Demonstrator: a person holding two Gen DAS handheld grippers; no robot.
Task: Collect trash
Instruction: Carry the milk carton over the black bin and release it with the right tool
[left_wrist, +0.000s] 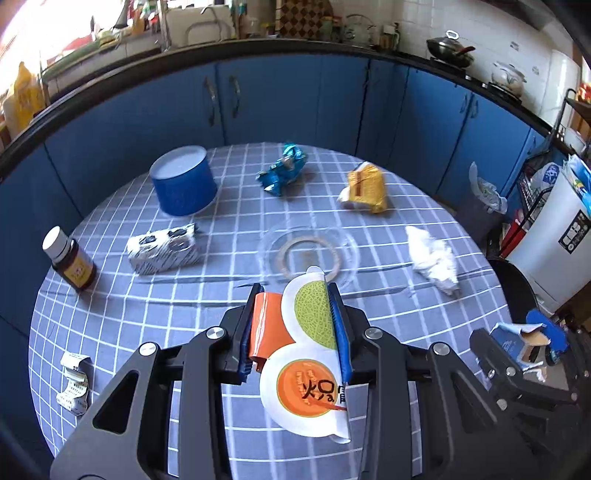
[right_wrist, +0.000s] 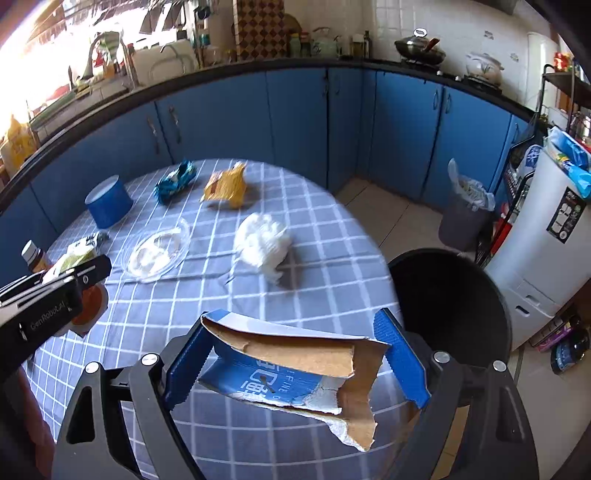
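1. Round table (left_wrist: 147, 302), checked cloth; black bin (right_wrist: 450, 295) just off its right edge.
2. Right gripper (right_wrist: 295, 365) pinches a torn blue carton (right_wrist: 288, 373) between its pads, near the bin rim. Risk: the ragged flap could catch the rim and drop to the floor.
3. Left gripper (left_wrist: 295, 332) is closed on a melon-print wrapper (left_wrist: 306, 369) above the table. Held by one edge, so it could slip out.
4. Still lying on the table: white tissue (left_wrist: 432, 258), yellow packet (left_wrist: 365, 188), blue wrapper (left_wrist: 282, 170).
5. Writing: "GenRobot.AI" on the left gripper's body, seen from the right wrist; carton and wrapper characters only partly legible.
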